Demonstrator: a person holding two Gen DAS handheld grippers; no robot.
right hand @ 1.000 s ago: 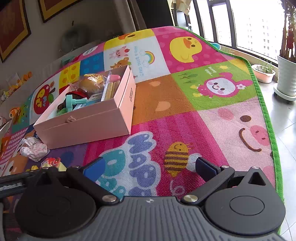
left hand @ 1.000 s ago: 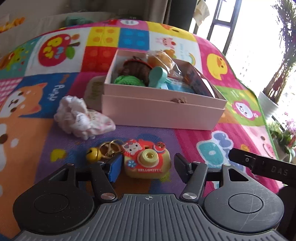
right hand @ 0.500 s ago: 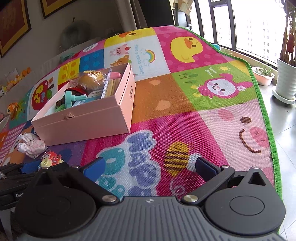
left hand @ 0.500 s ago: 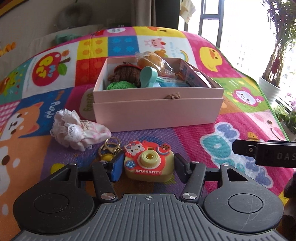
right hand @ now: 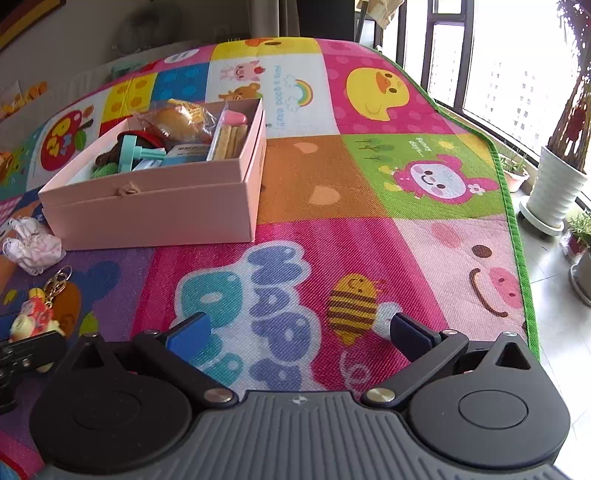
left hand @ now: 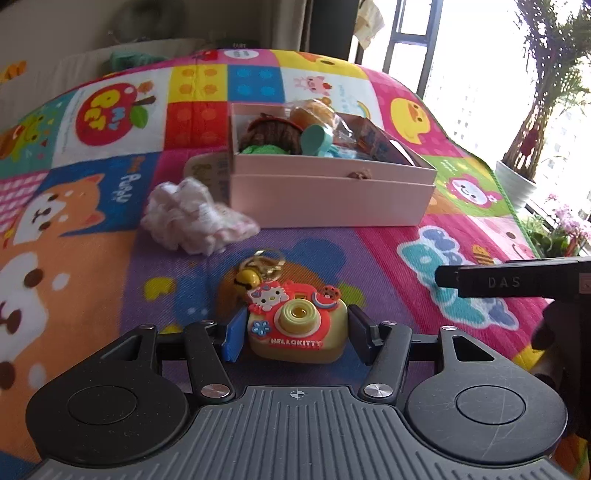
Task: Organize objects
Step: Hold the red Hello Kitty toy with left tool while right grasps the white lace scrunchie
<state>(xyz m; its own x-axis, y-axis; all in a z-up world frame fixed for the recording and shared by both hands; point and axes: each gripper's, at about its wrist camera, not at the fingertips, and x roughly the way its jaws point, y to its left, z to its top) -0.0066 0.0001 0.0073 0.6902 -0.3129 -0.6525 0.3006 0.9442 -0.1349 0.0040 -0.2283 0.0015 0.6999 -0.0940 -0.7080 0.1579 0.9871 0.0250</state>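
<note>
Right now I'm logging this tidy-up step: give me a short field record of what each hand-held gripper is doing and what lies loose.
left hand-held gripper: shut on toy camera
right hand-held gripper: open, holding nothing, over play mat
pink box: open, holds toys
loose beside box: crumpled cloth

We see a bright patchwork play mat (right hand: 332, 177) spread over the floor, its squares printed with a duck, a rainbow, an apple and a puppy, edged in green along the window side. Tall dark-framed windows (right hand: 436, 55) let in strong daylight, with high-rise buildings pale beyond the glass. Beside the mat lies grey tiled floor (right hand: 546, 266), where a white ribbed planter (right hand: 554, 192) holds a tall bound plant. Behind the mat we make out a beige wall (left hand: 55, 29) and a curtain (right hand: 273, 18).
</note>
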